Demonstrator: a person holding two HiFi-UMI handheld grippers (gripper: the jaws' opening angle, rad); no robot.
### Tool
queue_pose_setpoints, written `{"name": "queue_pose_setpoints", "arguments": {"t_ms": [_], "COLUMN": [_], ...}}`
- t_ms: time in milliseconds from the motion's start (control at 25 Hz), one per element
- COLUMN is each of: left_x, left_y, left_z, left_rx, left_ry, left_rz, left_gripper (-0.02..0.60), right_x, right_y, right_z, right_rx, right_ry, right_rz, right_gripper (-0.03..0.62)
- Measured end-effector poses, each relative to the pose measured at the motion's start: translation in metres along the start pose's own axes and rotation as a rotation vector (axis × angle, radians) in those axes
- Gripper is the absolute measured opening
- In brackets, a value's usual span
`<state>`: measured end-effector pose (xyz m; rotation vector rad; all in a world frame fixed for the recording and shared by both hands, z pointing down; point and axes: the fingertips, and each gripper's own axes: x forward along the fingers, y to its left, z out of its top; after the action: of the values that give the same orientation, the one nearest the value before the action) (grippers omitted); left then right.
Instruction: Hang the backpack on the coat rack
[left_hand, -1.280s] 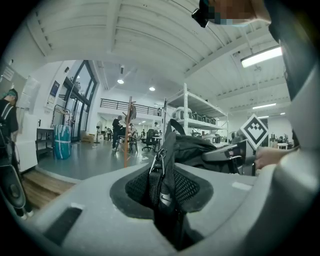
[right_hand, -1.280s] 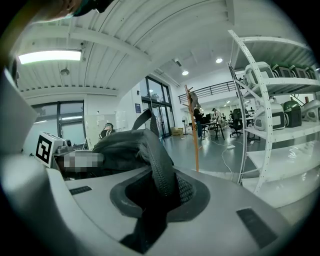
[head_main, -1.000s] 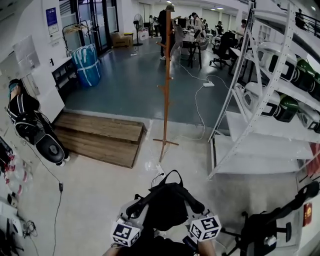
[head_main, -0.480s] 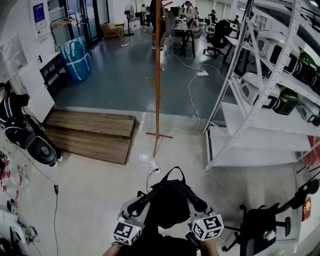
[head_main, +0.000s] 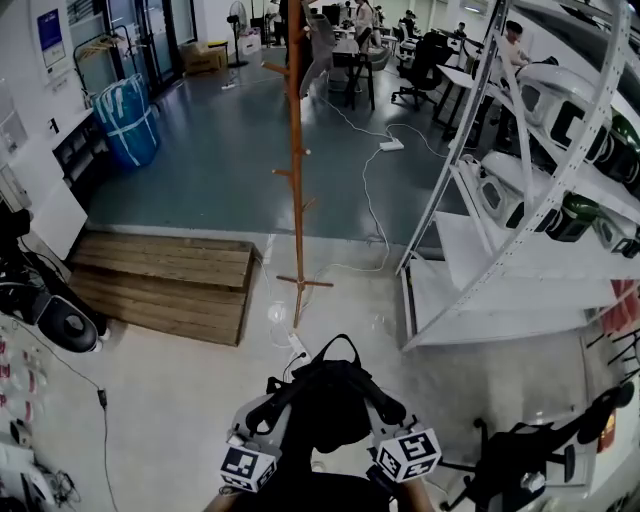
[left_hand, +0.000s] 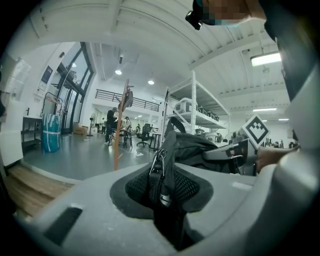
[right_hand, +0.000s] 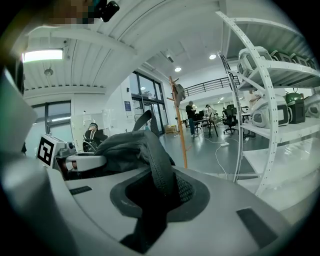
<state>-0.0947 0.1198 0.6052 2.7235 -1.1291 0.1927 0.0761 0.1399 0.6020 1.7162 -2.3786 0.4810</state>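
Note:
A black backpack hangs low in the head view, held between both grippers. My left gripper is shut on its left side, where a strap with a metal zipper pull is pinched between the jaws. My right gripper is shut on the bag's right edge, with a thick zippered seam clamped in the jaws. The top loop of the backpack points forward. A tall wooden coat rack stands ahead on the floor, apart from the bag; the coat rack shows in both gripper views.
A white metal shelving unit with helmet-like devices fills the right. A wooden pallet lies at the left, a blue wrapped bundle behind it. White cables cross the floor past the rack's base. A black wheeled stand is at bottom right.
The coat rack has come nearer and shifted left in the head view as both grippers carried the backpack forward. The grip on the bag is unchanged.

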Motion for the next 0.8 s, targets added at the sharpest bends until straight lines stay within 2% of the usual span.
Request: {"name": "queue_pose_setpoints", "arguments": {"t_ms": [120, 280, 560, 800], "left_x": [0.020, 0.056, 0.101, 0.124], "left_y": [0.023, 0.061, 0.122, 0.155], "left_z": [0.010, 0.030, 0.064, 0.085], "left_rx": [0.001, 0.009, 0.043, 0.038], "left_ry": [0.025, 0.020, -0.069, -0.067], "left_rz": [-0.001, -0.001, 0.028, 0.040], "left_gripper": [0.095, 0.095, 0.095, 0.094], "right_x": [0.032, 0.081, 0.149, 0.190], "right_y": [-0.008, -0.022, -0.034, -0.040], "right_z": [0.019, 0.046, 0.086, 0.114], "right_rx": [-0.007, -0.018, -0.031, -0.058], "right_ry": [-0.004, -0.016, -0.050, -0.048], "right_rz": [0.008, 0.012, 0.033, 0.064], "right_gripper": [0.054, 0.054, 0.054, 0.054]}}
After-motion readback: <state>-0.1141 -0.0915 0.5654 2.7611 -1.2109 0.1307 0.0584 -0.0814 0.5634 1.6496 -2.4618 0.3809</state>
